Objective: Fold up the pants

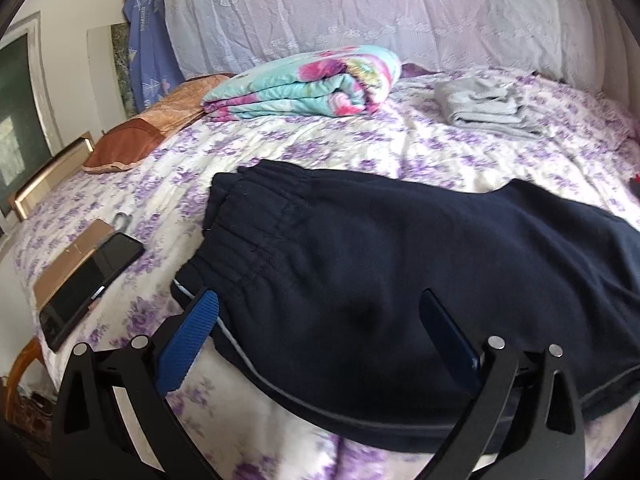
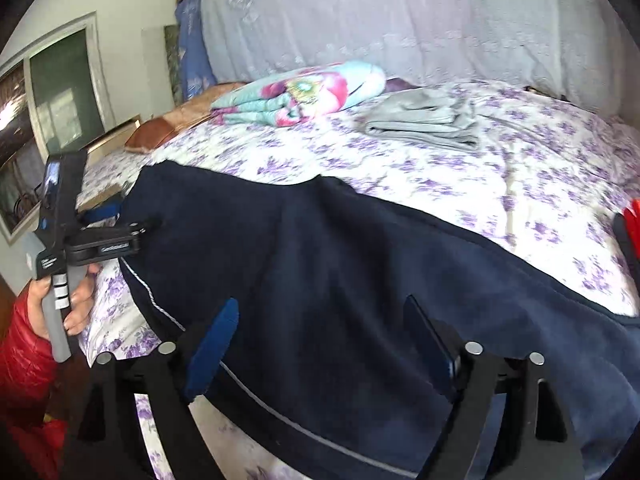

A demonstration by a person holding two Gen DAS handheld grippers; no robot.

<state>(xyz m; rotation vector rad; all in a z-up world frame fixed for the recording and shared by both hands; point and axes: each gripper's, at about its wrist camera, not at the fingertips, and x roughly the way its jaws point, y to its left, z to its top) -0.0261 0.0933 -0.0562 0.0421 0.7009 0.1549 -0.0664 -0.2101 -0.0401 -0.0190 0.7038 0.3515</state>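
Dark navy pants [image 1: 360,260] lie flat across the purple-flowered bedsheet [image 1: 320,144]. Their elastic waistband [image 1: 240,216] is at the left and a pale piping line runs along the near side. My left gripper [image 1: 320,332] hovers open just above the near waistband corner, with nothing pinched between its blue fingers. In the right wrist view the pants [image 2: 340,260] stretch off to the right. My right gripper [image 2: 320,340] stands wide open over their near edge, with no cloth between its pads. A hand [image 2: 80,296] in a red sleeve grips the left gripper's handle.
A folded floral quilt [image 1: 312,80] and a folded grey garment [image 1: 480,108] lie at the back of the bed. A black phone [image 1: 92,284] and a brown pillow [image 1: 132,140] are on the left. A red thing [image 2: 632,216] shows at the right edge.
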